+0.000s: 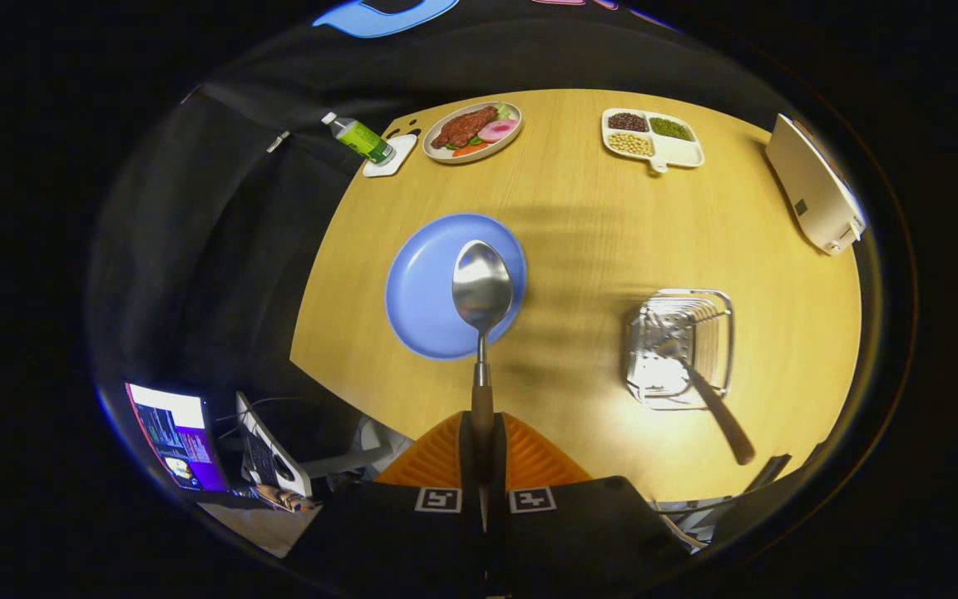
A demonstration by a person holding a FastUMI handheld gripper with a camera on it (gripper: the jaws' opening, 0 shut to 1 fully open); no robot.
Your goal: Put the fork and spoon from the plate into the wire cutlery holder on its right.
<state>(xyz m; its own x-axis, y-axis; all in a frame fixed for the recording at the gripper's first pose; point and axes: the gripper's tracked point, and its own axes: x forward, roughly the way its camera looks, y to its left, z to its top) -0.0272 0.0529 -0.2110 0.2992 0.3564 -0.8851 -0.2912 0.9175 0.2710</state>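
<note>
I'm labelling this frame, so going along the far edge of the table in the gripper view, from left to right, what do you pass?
Green bottle on a white coaster → plate of meat and vegetables → divided tray of beans → white appliance at the right edge. Nearer in, the gripper is shut on the spoon.

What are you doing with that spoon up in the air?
A person is tidying cutlery with a hand-held gripper. Its fingers are shut on the handle of the spoon, which is held up above the blue plate. The fork already stands in the wire holder to the right of the plate, handle sticking out. The spoon goes there next.
</note>
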